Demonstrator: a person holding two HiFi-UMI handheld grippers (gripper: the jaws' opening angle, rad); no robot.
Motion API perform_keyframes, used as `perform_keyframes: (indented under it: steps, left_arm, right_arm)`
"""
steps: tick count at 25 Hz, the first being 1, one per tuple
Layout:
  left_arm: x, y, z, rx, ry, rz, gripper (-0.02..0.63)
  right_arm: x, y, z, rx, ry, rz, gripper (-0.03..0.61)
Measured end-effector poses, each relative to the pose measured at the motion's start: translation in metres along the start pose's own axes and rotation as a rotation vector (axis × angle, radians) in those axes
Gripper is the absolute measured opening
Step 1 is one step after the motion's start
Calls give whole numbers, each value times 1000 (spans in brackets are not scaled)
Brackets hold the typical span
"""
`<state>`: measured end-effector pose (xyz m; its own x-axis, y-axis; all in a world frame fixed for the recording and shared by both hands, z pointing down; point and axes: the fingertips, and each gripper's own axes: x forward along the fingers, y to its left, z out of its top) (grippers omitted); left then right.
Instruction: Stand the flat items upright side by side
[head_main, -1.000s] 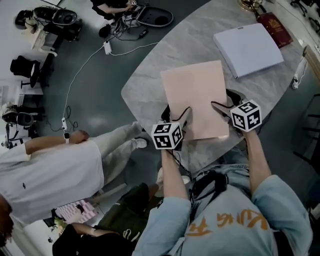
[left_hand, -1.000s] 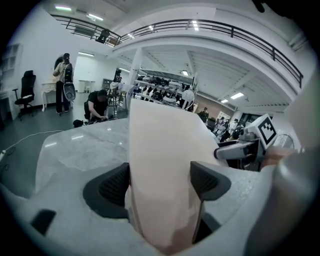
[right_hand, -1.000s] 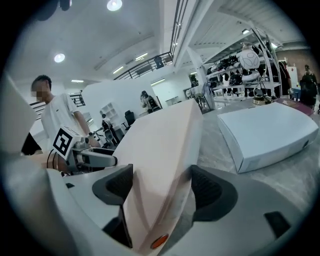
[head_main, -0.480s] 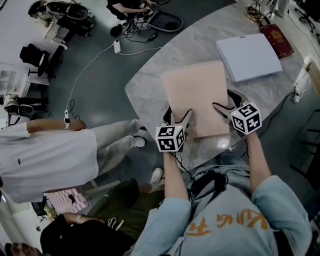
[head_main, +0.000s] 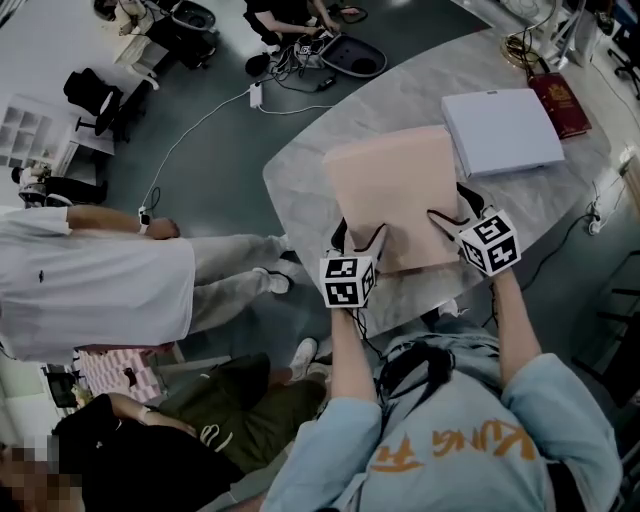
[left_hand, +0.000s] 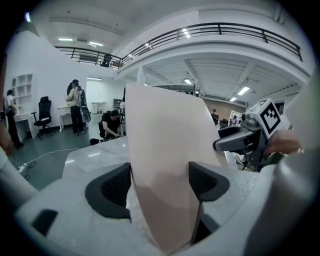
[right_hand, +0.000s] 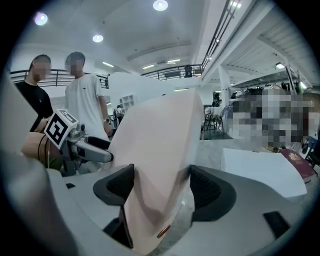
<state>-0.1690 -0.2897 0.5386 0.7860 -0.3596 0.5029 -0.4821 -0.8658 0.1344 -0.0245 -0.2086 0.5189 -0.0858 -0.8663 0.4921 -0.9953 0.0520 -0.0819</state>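
Pink folder (head_main: 395, 190) over table (head_main: 310, 185); left hand-held gripper (head_main: 360, 236) and right hand-held gripper (head_main: 449, 204) clamp its near corners.

At 5 o'clock in the head view, the person is wearing a light-blue short-sleeved shirt (head_main: 480, 420) with orange print (head_main: 455, 452) and black straps (head_main: 412, 368) at the chest. The left gripper (head_main: 360, 232) and right gripper (head_main: 449, 204) are carrying white, black-marked cubes (head_main: 347, 281).

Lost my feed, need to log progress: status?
Left gripper, right gripper shut on pale pink flat folder. Its near edge raised off grey marble table. White flat box close at far corner.
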Motion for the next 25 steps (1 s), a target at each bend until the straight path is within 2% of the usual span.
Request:
perform_keyframes:
  steps: [11, 25]
  left_arm:
    - [-27, -15, 4, 11, -79, 133, 348]
    - [-62, -45, -13, -17, -122, 246, 318]
  right_arm:
    - [-18, 7, 16, -199, -39, 11, 348]
    - [-51, 19, -1, -251, -61, 43, 337]
